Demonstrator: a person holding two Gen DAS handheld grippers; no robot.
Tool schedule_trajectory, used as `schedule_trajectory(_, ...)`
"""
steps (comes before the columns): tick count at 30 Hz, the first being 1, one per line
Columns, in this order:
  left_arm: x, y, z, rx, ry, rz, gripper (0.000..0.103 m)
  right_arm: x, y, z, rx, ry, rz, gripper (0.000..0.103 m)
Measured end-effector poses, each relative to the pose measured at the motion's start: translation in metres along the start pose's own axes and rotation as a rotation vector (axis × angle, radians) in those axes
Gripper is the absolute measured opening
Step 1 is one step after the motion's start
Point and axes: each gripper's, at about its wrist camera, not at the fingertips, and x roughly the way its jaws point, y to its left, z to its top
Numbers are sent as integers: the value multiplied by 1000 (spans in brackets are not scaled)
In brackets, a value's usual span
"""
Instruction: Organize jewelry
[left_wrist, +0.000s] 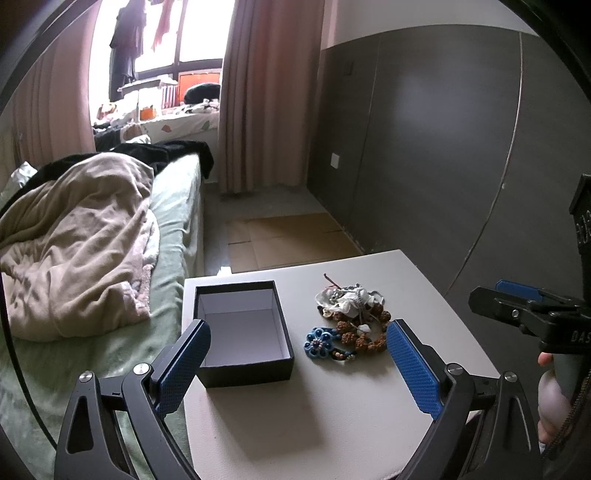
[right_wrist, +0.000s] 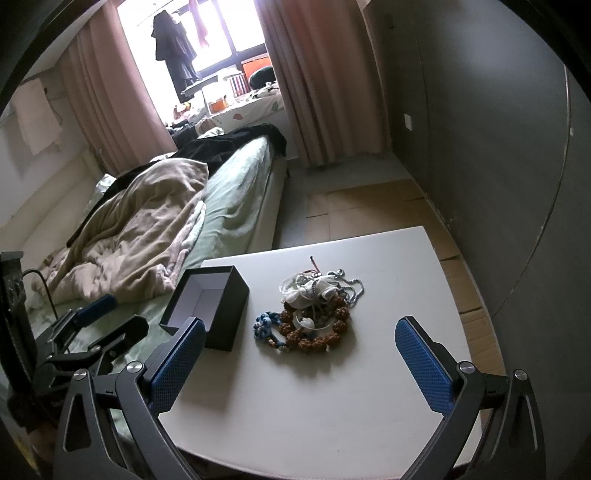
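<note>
The jewelry pile (right_wrist: 314, 314) lies on the white table (right_wrist: 295, 406), just right of the open black box (right_wrist: 221, 306). The right gripper (right_wrist: 299, 354), jaws spread wide and empty, hovers short of the pile, which sits ahead between its fingers. The left gripper (left_wrist: 297, 354), equally spread and empty, frames the box and the pile's left edge.

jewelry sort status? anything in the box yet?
Done: nothing; the black box sits open and empty. In hand: nothing; left gripper and right gripper are open, hovering over the table. Left: the whole jewelry pile beside the box.
</note>
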Motion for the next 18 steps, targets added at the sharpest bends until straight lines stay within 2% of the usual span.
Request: schedule_trajectory(18,0,-1,1,2,-1,-1,96,-2,-3,2,1,-5,3,103)
